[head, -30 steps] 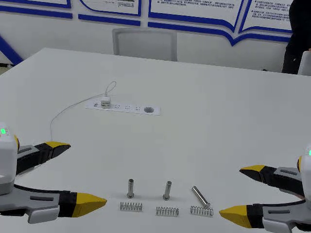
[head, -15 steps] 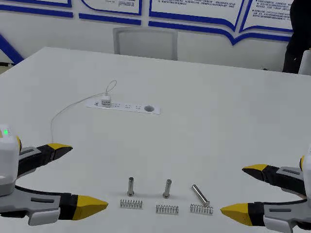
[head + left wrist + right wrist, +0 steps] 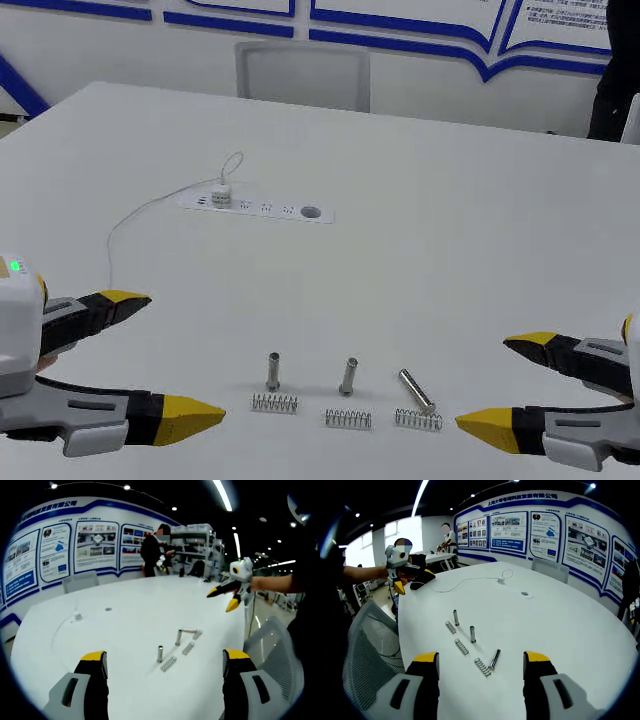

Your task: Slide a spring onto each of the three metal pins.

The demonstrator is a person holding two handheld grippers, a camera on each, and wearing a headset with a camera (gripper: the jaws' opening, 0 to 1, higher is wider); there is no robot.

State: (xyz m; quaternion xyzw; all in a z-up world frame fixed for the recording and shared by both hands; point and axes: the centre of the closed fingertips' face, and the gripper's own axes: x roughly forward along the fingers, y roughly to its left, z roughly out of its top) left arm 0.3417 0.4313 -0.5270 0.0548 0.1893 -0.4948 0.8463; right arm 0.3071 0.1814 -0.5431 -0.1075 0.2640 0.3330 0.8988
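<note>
Three metal pins wait near the table's front edge: the left pin (image 3: 273, 371) and middle pin (image 3: 349, 376) stand upright, the right pin (image 3: 416, 391) lies on its side. In front of each lies a spring: left spring (image 3: 275, 403), middle spring (image 3: 348, 419), right spring (image 3: 418, 420). My left gripper (image 3: 170, 355) is open at the lower left, well apart from the pins. My right gripper (image 3: 515, 385) is open at the lower right, a short way from the right spring. Both hold nothing. The pins (image 3: 178, 638) and springs (image 3: 461, 646) lie ahead of both grippers' jaws.
A white power strip (image 3: 255, 208) with a plugged white cable (image 3: 150, 209) lies mid-table. A grey chair (image 3: 303, 73) stands behind the far edge. A mesh chair (image 3: 367, 645) sits by the near side. Blue-and-white wall posters (image 3: 508, 532) and other people (image 3: 152, 550) stand beyond.
The head camera tipped down a little, so everything sits slightly higher. Both grippers stay open, roughly where they were; pins and springs have not moved.
</note>
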